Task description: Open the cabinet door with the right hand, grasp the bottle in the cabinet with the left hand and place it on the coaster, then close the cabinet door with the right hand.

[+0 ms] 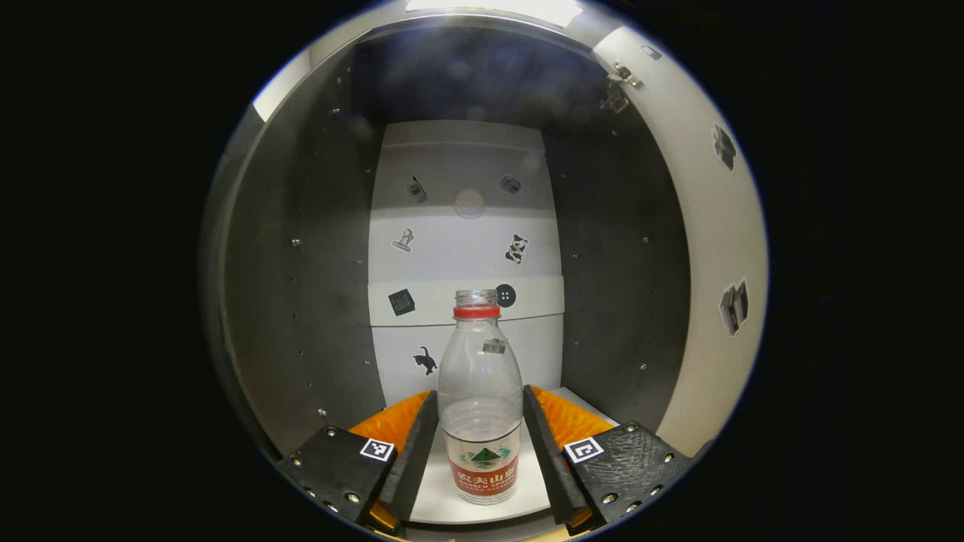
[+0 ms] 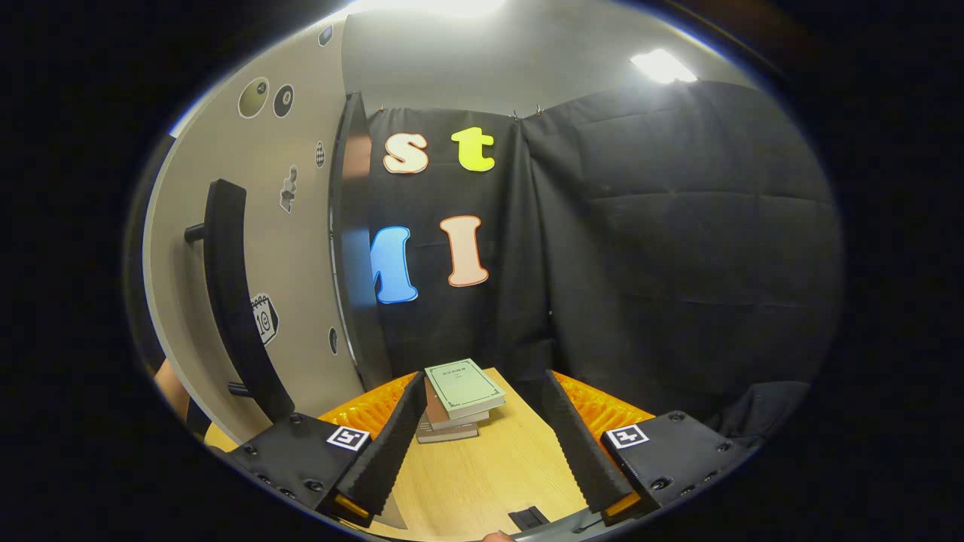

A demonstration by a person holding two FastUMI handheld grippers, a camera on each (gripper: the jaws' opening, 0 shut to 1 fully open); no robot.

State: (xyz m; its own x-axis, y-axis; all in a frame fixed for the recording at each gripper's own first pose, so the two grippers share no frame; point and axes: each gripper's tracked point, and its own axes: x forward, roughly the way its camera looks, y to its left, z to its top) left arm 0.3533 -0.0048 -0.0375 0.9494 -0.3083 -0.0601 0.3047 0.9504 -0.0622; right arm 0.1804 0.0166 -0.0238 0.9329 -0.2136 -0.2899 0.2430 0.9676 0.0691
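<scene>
Reaching into the open cabinet (image 1: 301, 316), the left gripper (image 1: 480, 444) has its fingers spread to either side of the bottle (image 1: 480, 399); each finger sits just beside the bottle wall, and contact cannot be confirmed. The bottle stands upright on the cabinet floor, between the fingers, uncapped, with a red neck ring and a low level of clear liquid inside. The step in hand is judged to be the grasp: the door (image 2: 226, 248) is already swung open, and the bottle is not yet lifted. The next move calls for squeezing the fingers squarely on the lower body, then lifting level, since the open neck could spill if tilted. In the right gripper view, the right gripper (image 2: 482, 444) has its fingers spread on nothing, with the door and its handle (image 2: 230, 293) off to the left of its fingers. A stack of books (image 2: 458, 399) lies on the table (image 2: 482, 482) ahead, between the fingers. The coaster could not be located.
</scene>
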